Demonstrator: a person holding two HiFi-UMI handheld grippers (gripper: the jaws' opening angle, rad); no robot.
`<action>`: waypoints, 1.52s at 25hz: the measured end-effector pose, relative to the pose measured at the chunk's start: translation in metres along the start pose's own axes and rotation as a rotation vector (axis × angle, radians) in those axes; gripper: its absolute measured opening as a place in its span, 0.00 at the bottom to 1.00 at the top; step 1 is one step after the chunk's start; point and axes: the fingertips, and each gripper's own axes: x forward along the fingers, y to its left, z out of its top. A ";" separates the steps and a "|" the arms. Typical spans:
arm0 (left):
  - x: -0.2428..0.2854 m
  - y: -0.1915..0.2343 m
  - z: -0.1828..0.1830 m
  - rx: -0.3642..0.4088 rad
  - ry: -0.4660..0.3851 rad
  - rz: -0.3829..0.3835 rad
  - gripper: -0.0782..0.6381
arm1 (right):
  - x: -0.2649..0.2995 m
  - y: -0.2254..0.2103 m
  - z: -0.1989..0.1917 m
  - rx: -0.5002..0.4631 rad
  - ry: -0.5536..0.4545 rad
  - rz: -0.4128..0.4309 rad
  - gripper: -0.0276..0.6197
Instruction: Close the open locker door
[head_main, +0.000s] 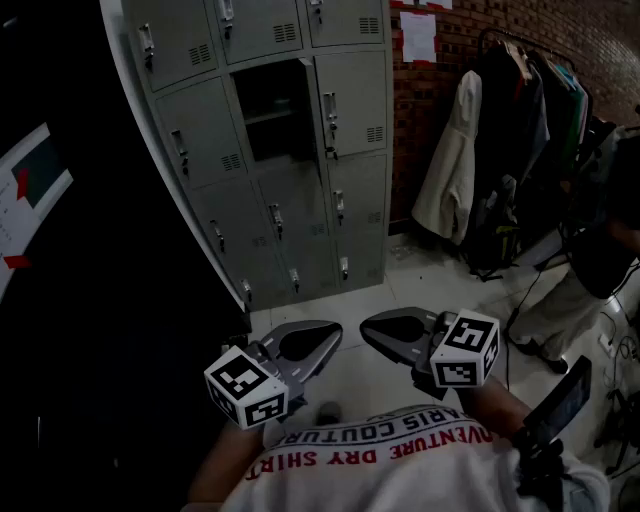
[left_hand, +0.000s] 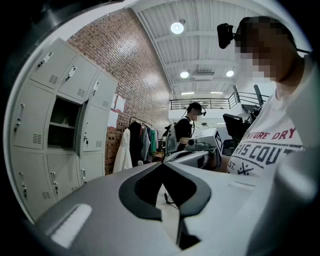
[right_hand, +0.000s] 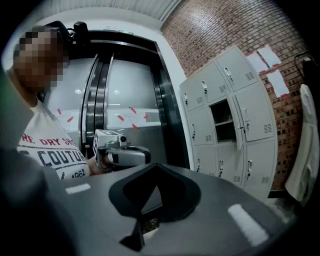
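Note:
A bank of grey lockers (head_main: 290, 150) stands ahead against the wall. One locker (head_main: 268, 110) in the middle column is open, showing a dark inside with a shelf. Its door (head_main: 308, 108) swings out on the right, seen edge-on. The same open locker (left_hand: 62, 125) shows in the left gripper view and again, as the open locker (right_hand: 223, 120), in the right gripper view. My left gripper (head_main: 318, 345) and right gripper (head_main: 385, 335) are held low by my chest, well short of the lockers. Both are shut on nothing, tips pointing toward each other.
A clothes rack with coats (head_main: 500, 130) stands right of the lockers against the brick wall. Another person (head_main: 600, 250) is at the far right among cables on the floor. A dark wall panel (head_main: 90, 300) fills the left side. Pale floor (head_main: 400, 290) lies between me and the lockers.

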 end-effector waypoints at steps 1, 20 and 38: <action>0.000 0.001 0.000 -0.002 -0.002 -0.001 0.11 | 0.000 -0.001 0.001 0.002 0.000 -0.001 0.04; 0.015 0.147 -0.001 -0.008 -0.008 0.042 0.11 | 0.093 -0.110 0.024 -0.001 -0.023 0.019 0.04; 0.075 0.396 0.024 -0.071 0.048 -0.016 0.11 | 0.245 -0.298 0.089 0.030 -0.027 -0.030 0.04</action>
